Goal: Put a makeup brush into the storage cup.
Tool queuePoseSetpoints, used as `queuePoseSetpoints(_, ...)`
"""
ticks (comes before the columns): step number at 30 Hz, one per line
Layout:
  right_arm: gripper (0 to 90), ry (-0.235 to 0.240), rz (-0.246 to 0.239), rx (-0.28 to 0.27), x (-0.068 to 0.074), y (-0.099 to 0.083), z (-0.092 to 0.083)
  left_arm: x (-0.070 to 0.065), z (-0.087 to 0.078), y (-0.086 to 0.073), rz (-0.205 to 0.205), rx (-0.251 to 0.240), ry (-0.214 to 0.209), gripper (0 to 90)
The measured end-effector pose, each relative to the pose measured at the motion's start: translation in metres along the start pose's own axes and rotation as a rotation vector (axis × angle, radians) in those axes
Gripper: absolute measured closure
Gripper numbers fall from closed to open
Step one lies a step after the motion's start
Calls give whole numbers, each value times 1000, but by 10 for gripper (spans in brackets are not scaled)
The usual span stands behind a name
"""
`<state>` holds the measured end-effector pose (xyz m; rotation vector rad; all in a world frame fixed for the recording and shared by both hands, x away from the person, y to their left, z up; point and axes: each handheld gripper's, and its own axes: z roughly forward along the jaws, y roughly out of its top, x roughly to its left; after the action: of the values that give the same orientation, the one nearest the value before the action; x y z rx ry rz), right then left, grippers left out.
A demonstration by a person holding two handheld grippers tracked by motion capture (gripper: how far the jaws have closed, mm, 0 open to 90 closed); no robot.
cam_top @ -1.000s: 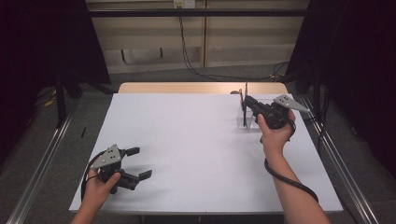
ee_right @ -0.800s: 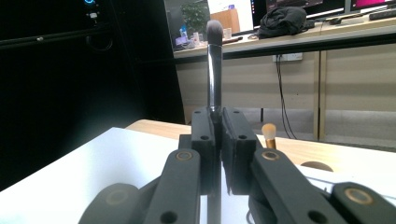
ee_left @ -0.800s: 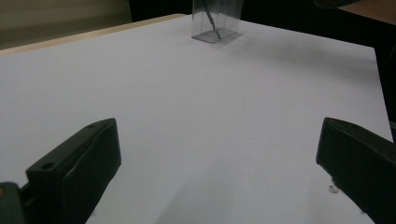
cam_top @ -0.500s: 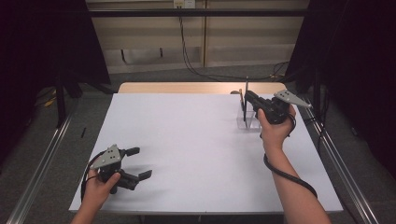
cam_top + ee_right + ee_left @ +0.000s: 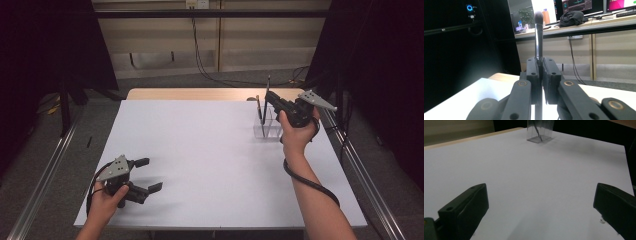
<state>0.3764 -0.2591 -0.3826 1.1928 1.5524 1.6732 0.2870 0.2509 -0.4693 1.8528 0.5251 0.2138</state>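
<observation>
The right gripper (image 5: 270, 98) has its jaws clamped on an upright makeup brush (image 5: 538, 35), bristles above them, over a clear holder (image 5: 266, 128); likely next, lowering it in; left gripper (image 5: 145, 175) gapes empty on the white surface (image 5: 210, 150).

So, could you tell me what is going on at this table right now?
A person works with two handheld grippers. The right gripper is shut on a makeup brush, held upright over a clear holder at the white table's far right. The left gripper rests open at the near left corner.
</observation>
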Motion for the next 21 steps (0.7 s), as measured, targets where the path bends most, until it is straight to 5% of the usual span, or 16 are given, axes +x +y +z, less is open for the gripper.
queuePoseSetpoints(21,848,-23,-42,-6,-2,10,16,0,-4,0,-5,-11,8,0)
